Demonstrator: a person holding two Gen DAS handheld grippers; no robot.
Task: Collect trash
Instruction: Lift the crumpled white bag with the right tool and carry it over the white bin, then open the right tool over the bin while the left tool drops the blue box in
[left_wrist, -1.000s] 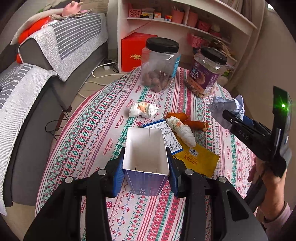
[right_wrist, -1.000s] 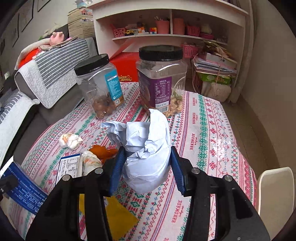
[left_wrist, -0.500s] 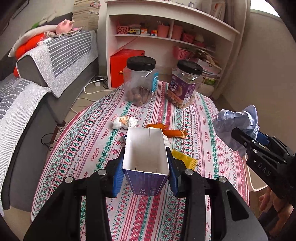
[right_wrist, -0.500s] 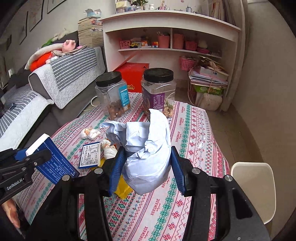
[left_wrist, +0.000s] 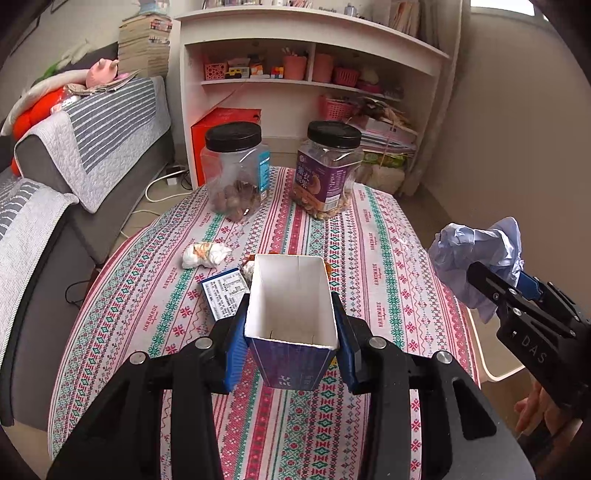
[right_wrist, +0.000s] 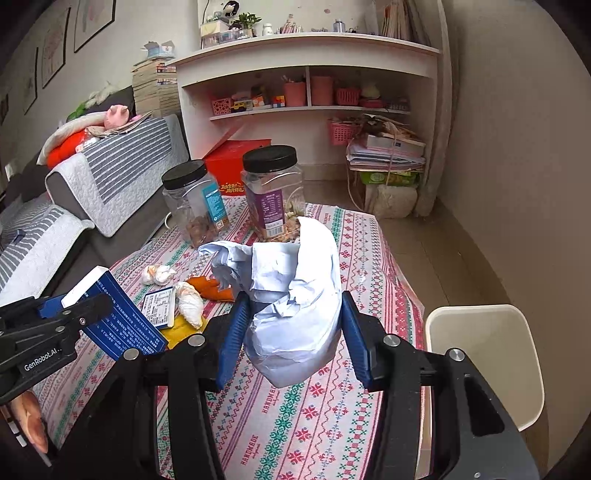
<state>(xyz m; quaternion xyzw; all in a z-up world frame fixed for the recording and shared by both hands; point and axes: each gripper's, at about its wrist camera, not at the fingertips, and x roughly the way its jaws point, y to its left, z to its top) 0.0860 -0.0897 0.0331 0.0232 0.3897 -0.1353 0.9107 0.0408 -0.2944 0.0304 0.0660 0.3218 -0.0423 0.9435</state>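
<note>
Both loads had lifted clear of the bench (left_wrist: 373, 236): left gripper (left_wrist: 291, 325) fingers clamping the open carton (left_wrist: 291, 295), right gripper (right_wrist: 290, 328) fingers clamping crumpled paper (right_wrist: 295, 295), apparently bound for the bin (right_wrist: 484, 354) beside its right edge.

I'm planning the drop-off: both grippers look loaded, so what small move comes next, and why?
Probably swing the right gripper, shut on the crumpled paper, over the cream bin beside the table and release. The left gripper holds the blue carton, farther from it.

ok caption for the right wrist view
Right gripper holding crumpled paper above the patterned table, beside a cream bin.
</note>
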